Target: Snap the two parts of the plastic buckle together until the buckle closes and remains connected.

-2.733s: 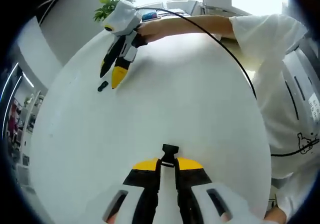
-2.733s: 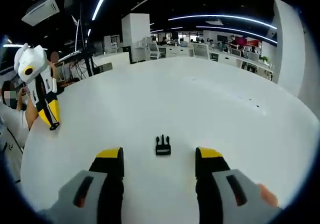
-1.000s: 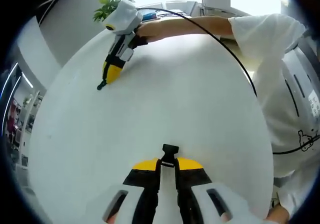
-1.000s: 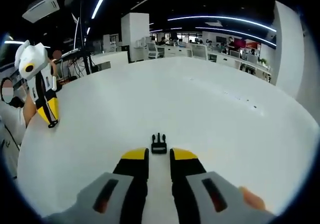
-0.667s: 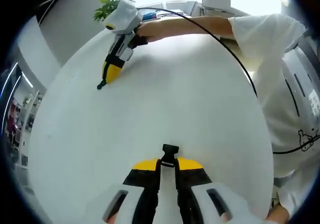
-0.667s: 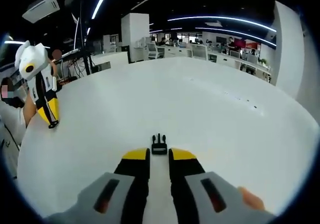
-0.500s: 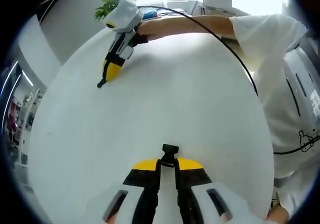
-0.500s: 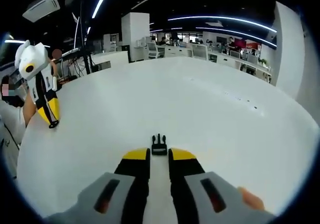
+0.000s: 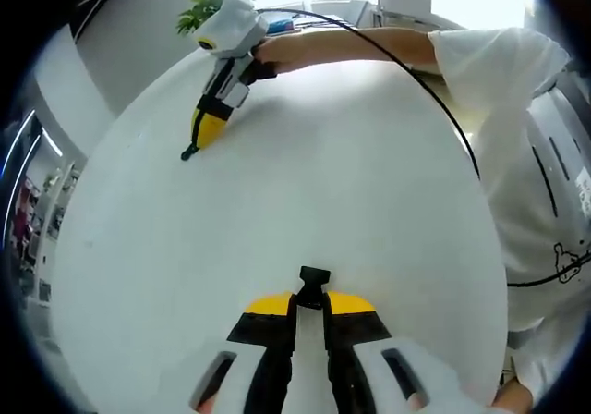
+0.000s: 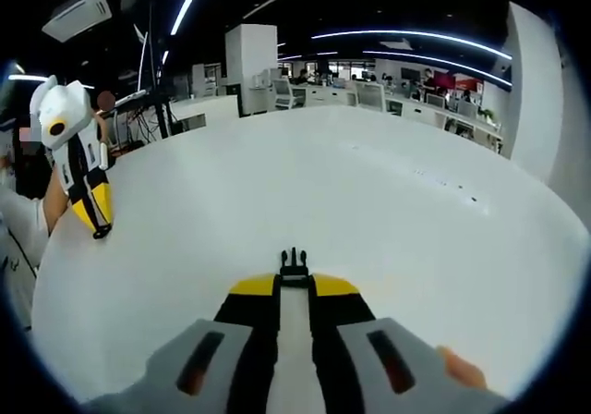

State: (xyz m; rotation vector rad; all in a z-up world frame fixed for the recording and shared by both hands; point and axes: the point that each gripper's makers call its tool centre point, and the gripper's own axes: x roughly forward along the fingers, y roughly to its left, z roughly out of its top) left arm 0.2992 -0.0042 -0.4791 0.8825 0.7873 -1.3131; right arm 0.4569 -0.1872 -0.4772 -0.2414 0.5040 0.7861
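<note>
Right gripper view: right gripper (image 10: 294, 287) pinched the pronged buckle half (image 10: 294, 267); left gripper (image 9: 311, 301) pinched the socket half (image 9: 313, 278), far across the surface (image 9: 305, 183); misalignment could jam them.

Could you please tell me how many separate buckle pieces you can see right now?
2. The pronged piece sits pinched at the right gripper tips, low over the white table. The socket piece is clamped in the left gripper. They are far apart, not joined.
</note>
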